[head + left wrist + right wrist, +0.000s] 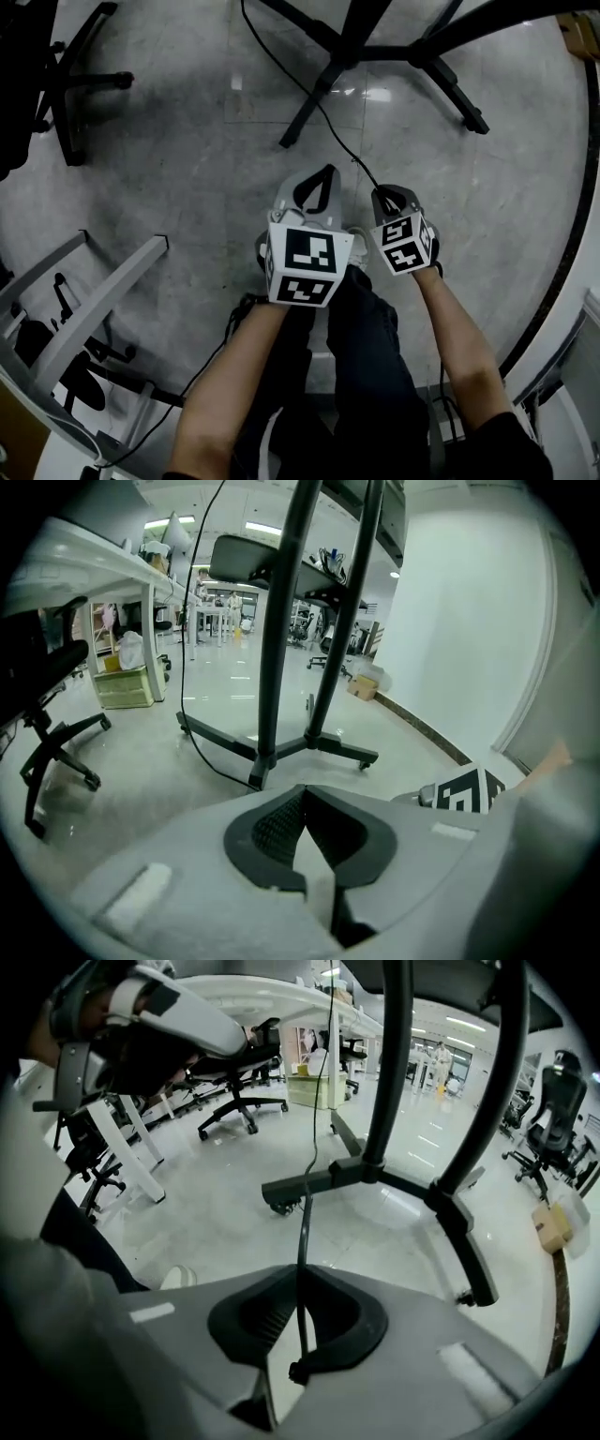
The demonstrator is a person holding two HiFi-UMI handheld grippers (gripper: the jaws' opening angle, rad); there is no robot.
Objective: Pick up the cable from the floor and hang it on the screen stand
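Two grippers, one cable, one stand.

Item 1: right gripper [300, 1274], clenched on the cable [307, 1194]. The black cord passes upright between the pads and runs forward, clear of the floor [187, 169], toward the screen stand [389, 1101].

Item 2: left gripper [302, 794], jaws pressed together with nothing between them, held just beside the right one.

Item 3: stand, feet planted toward the far edge of the floor.

Handling note, as a judgement: the pickup looks done and the hang is not yet made. Hold the right grip firm and lift along the post. Bring the idle left gripper in to guide the slack, so the cord drapes rather than snags on a foot.

Not determinable:
- the stand's top and any hook or bar, cut off above
- the cable's far end, out of frame
- a small dark lump at the back of the right pads, tie or plug unclear
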